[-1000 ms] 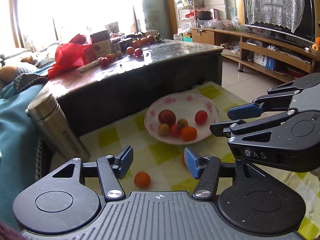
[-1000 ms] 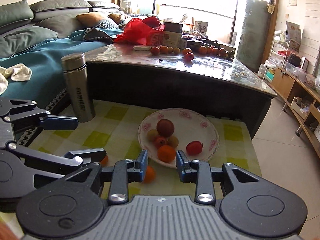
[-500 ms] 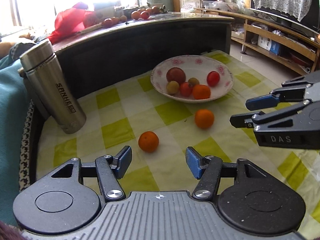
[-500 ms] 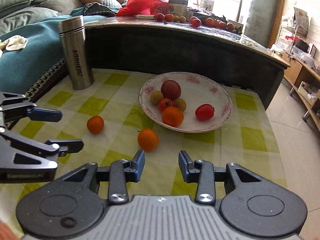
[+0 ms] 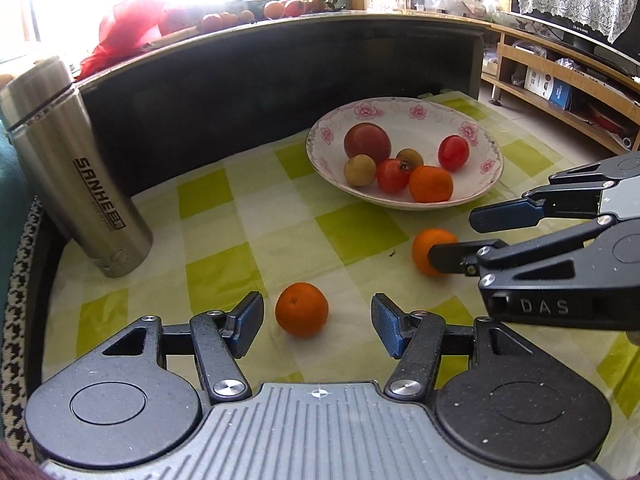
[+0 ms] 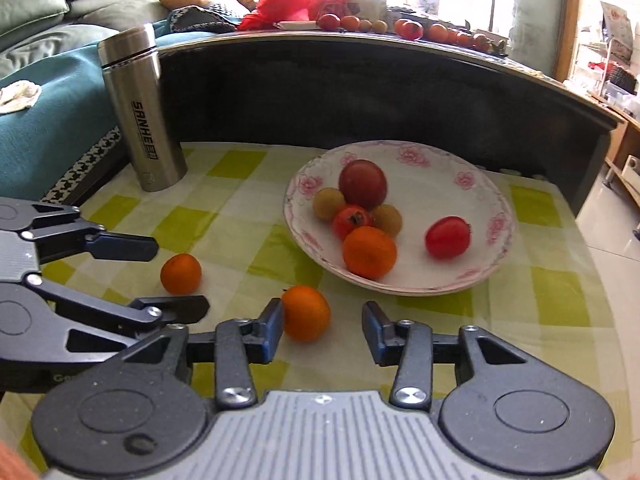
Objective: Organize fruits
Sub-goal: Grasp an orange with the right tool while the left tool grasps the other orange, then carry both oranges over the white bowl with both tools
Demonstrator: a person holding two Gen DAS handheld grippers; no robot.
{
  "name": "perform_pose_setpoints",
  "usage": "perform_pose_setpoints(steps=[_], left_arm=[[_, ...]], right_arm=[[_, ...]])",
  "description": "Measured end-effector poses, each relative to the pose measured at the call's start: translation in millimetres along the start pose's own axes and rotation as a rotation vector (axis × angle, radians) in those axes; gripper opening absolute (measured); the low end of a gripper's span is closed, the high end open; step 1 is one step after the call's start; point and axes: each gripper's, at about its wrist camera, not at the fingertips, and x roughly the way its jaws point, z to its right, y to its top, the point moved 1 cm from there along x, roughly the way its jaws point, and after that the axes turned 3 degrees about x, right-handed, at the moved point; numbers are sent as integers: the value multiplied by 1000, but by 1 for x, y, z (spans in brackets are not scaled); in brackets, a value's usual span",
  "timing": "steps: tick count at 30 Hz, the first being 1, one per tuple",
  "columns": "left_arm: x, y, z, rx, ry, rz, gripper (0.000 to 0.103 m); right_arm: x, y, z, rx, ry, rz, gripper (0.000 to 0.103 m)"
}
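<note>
A white flowered bowl [image 5: 486, 186] [image 6: 496, 264] on the green-checked cloth holds several fruits, among them an orange [image 5: 431, 183], red tomatoes and a dark red apple [image 6: 363, 184]. Two oranges lie loose on the cloth. My left gripper [image 5: 318, 322] is open, low over the cloth, with the near orange [image 5: 301, 309] [image 6: 181, 273] just ahead between its blue pads. My right gripper [image 6: 320, 330] is open too; the other orange [image 6: 306, 312] [image 5: 430, 246] sits by its left pad, touching or nearly so. Each gripper shows in the other's view.
A steel flask [image 5: 68, 168] [image 6: 144, 116] stands upright at the cloth's left back. Behind the bowl rises a dark table front [image 5: 280, 80]; its top carries more fruit [image 6: 408, 28] and a red bag [image 6: 288, 0]. A sofa lies to the left, shelving to the right.
Both grippers have dropped lower and moved forward toward the loose oranges, which now sit at their fingertips. The bowl and flask look larger and nearer. Nothing on the cloth has moved.
</note>
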Motion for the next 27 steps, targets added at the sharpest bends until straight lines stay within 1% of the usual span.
perform_pose_setpoints(steps=[5,7,9,10,11,13,14,17,21,27], left_arm=[[14,-1,-5,-10,14,-20,63],[17,-1,-6,-5,12,-10,63],[18,-1,-7,-9,4,-5,61],[19,0,-6,-15,-4,-6,59],[20,0,-5,-15,-11,-4,54],[19,1,-1,9,-8,4,50],[18,1,2,27,-8,5,45],[15,-1,6,44,-28,4,40],[7,-4,12,55,-54,4,39],[-23,-12,31,57,-130,26,38]], right_arm=[[9,2,-5,-18,14,5,48],[12,3,-4,-10,23,-5,48],[17,3,-1,8,34,-33,46],[20,2,0,10,30,-51,45],[19,0,-1,-2,14,-39,38],[19,-2,-5,-36,-7,-38,37],[18,-2,-6,-36,-7,-40,37],[16,-3,-5,-38,-13,-48,37],[3,-10,-3,-36,-33,-63,37],[-42,-28,1,-35,-72,-72,37]])
